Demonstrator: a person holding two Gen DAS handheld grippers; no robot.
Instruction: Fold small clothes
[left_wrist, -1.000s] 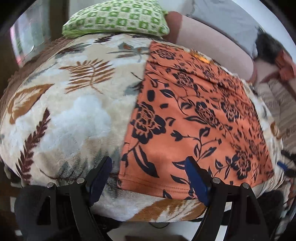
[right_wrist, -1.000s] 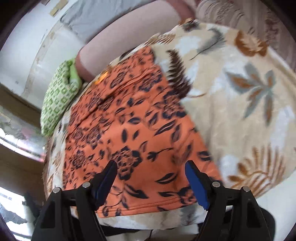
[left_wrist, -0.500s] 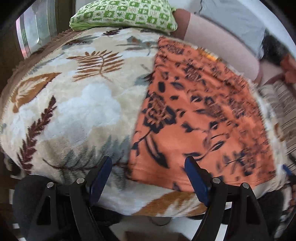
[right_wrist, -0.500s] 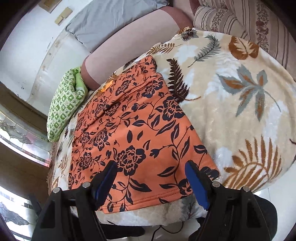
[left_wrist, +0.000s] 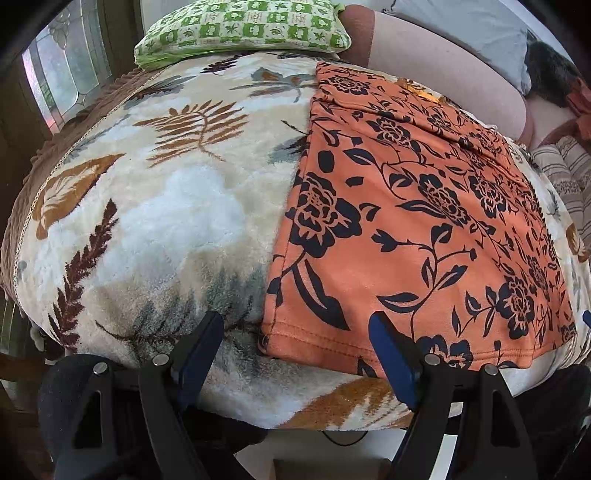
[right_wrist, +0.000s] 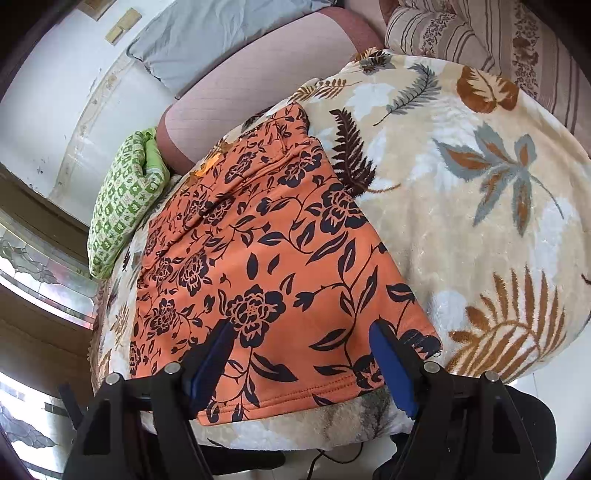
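A: Left wrist view, entry one. Nearest: left gripper, fingers spread apart, grasping nothing. It has pulled back over the last second; the near hem of the orange floral garment, which lay right between the tips, now sits just beyond them at 1 o'clock.

B: Meaning for the task?

A: My reading: both tools have retreated to line up on the two hem corners. No fold has begun; the garment lies flat on the leaf-print blanket.

B: Further out?

A: Green checked pillow at 12 o'clock, past the blanket's far edge. Grey pillow at 1 o'clock.

B: Right wrist view, entry two?

A: Right gripper, fingers likewise released, hovering over the hem of the orange floral garment. A second ago it sat closer, with less of the room visible.

B: What does each view add?

A: Left view alone shows the garment's left edge and corner against bare blanket. Right view alone shows the right hem corner at 2 o'clock of the tips, the blanket spreading to 3 o'clock, and a striped cushion at 1 o'clock.
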